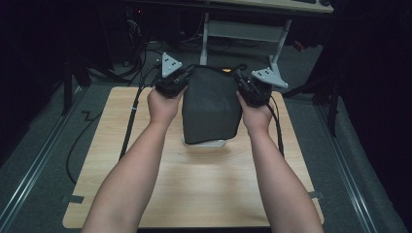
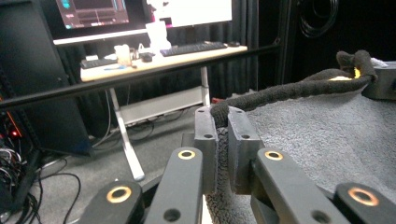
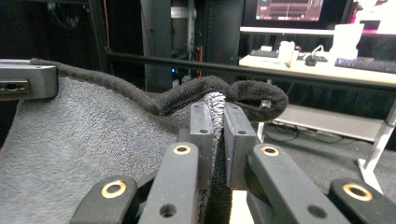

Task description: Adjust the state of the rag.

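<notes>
right gripper (image 3: 218, 122) pinching towel (image 3: 84, 154) hem

Counts: 1 dark grey terry-cloth towel (image 1: 212, 104). 1 white flat object (image 1: 206, 143) under towel, can't tell what. 2 black two-jaw grippers: left (image 1: 180, 77), right (image 1: 245, 85). 2 grey three-cornered plates, 1 per gripper. 1 light wooden table (image 1: 194, 184). Background: 1 desk (image 2: 154, 60), 2 lit monitors, 2 keyboards.

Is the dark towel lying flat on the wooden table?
No, both grippers hold the towel up by its far corners, so it hangs above the table.
</notes>
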`<move>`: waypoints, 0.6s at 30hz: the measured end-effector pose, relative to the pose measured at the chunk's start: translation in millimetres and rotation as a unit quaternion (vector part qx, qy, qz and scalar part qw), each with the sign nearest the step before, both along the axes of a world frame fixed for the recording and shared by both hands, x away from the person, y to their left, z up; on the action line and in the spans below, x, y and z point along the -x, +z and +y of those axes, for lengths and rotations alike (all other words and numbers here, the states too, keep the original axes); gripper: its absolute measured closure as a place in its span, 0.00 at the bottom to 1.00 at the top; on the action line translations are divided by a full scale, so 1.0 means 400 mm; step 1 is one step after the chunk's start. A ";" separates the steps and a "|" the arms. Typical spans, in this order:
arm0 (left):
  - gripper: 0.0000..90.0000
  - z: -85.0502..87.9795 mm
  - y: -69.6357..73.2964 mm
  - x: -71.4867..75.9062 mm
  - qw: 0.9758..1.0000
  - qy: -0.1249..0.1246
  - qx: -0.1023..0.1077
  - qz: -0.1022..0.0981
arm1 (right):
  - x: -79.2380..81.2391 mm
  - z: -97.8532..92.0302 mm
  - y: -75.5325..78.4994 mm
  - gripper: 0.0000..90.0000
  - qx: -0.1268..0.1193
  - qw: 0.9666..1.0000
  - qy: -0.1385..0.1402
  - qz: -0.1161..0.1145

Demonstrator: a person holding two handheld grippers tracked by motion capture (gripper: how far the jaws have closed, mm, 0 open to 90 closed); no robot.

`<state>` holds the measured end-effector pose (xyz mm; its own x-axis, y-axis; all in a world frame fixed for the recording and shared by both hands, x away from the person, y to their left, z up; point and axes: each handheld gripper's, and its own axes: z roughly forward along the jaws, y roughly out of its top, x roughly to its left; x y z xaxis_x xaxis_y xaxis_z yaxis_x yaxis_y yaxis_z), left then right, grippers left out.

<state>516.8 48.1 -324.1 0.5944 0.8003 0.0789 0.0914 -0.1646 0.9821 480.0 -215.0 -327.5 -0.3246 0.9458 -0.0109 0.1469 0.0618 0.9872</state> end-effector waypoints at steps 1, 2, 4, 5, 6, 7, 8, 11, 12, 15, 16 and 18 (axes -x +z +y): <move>0.94 0.001 -0.009 -0.005 1.000 -0.001 0.001 0.008 | -0.005 0.001 -0.007 0.94 0.001 1.000 0.001 0.004; 0.94 0.002 -0.018 -0.010 1.000 -0.002 -0.001 0.010 | -0.010 0.001 -0.013 0.94 0.004 1.000 0.001 0.007; 0.94 0.005 -0.038 -0.021 1.000 -0.005 -0.003 0.019 | -0.019 0.001 -0.026 0.94 0.007 1.000 0.003 0.017; 0.94 0.006 -0.047 -0.025 1.000 -0.008 -0.004 0.024 | -0.024 0.001 -0.031 0.94 0.013 1.000 0.004 0.021; 0.94 0.009 -0.056 -0.029 1.000 -0.010 -0.003 0.029 | -0.029 0.000 -0.037 0.94 0.014 1.000 0.006 0.026; 0.94 0.012 -0.065 -0.033 0.999 -0.013 -0.003 0.035 | -0.033 -0.001 -0.042 0.94 0.015 0.999 0.009 0.034; 0.94 0.013 -0.073 -0.036 0.999 -0.014 -0.001 0.038 | -0.036 -0.002 -0.048 0.94 0.018 0.999 0.009 0.038; 0.93 0.015 -0.099 -0.041 0.999 -0.015 -0.001 0.048 | -0.045 -0.002 -0.067 0.94 0.019 0.999 0.013 0.049; 0.93 0.017 -0.106 -0.044 0.999 -0.016 0.002 0.051 | -0.047 -0.002 -0.074 0.94 0.022 0.998 0.013 0.050; 0.93 0.021 -0.126 -0.050 0.998 -0.021 0.000 0.061 | -0.053 -0.001 -0.093 0.94 0.027 0.998 0.016 0.061; 0.93 0.021 -0.131 -0.051 0.998 -0.023 0.001 0.065 | -0.054 -0.001 -0.098 0.94 0.028 0.997 0.017 0.064; 0.93 0.020 -0.143 -0.056 0.997 -0.029 -0.002 0.073 | -0.056 -0.006 -0.108 0.93 0.031 0.997 0.019 0.071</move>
